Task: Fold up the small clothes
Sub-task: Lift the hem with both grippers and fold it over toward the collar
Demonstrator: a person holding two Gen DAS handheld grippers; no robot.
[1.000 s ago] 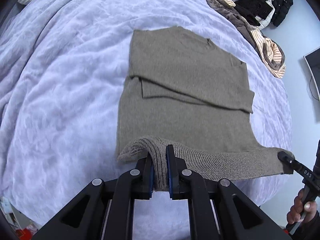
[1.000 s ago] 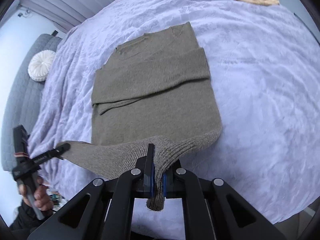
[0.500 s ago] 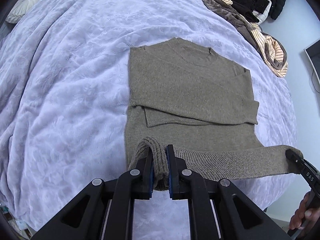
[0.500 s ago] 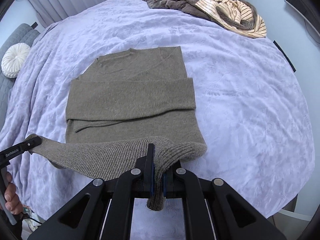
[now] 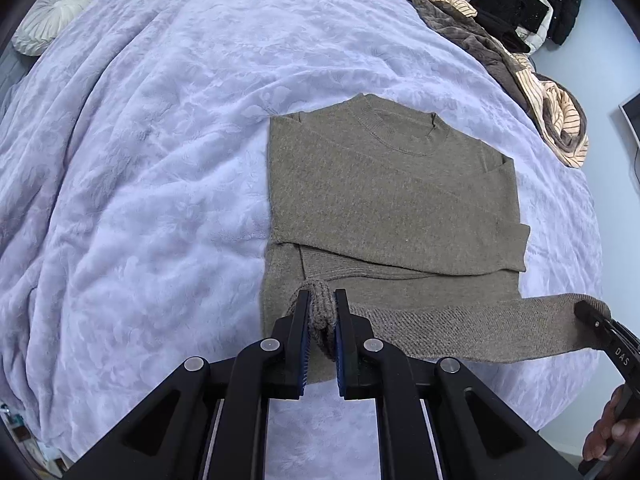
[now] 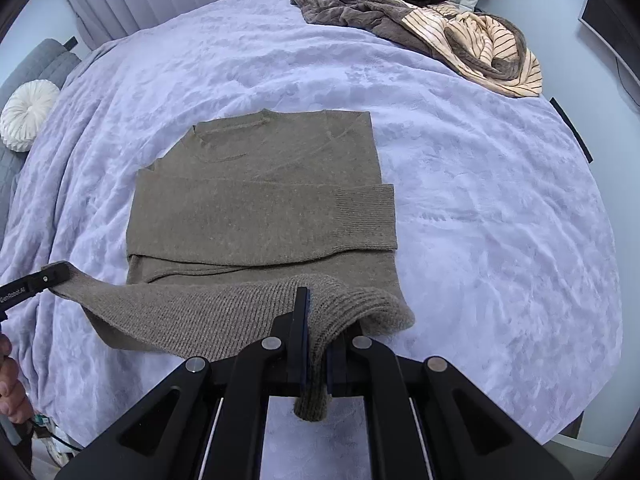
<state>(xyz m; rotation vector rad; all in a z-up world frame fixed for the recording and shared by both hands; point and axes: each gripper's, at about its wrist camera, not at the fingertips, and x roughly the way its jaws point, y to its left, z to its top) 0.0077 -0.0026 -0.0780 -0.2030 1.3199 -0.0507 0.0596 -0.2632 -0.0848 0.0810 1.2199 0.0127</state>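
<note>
The olive-brown sweater (image 5: 392,200) lies flat near the middle of the bed, neck away from the cameras, both sleeves folded across its chest. Its ribbed hem (image 5: 460,332) is lifted off the cover and stretched between the two tongs. The left gripper (image 5: 322,320) is clamped on the hem's left corner, with a bunch of knit squeezed between the blue pads. The right gripper (image 6: 316,332) pinches the other corner, and a tongue of knit hangs down behind its fingers. In each view the other tool's tip shows at the far end of the hem.

All around the sweater the lilac bedspread (image 5: 160,160) lies bare, widest to its left and beyond the collar; the right side runs to the bed's edge. A heap of brown and striped clothes (image 6: 460,36) sits at the far right corner, well apart from the sweater. A round white cushion (image 6: 28,120) rests at the far left.

The right tool reads "DAS" in the left view; the left tool reads "GenRobot.AI" in the right view.
</note>
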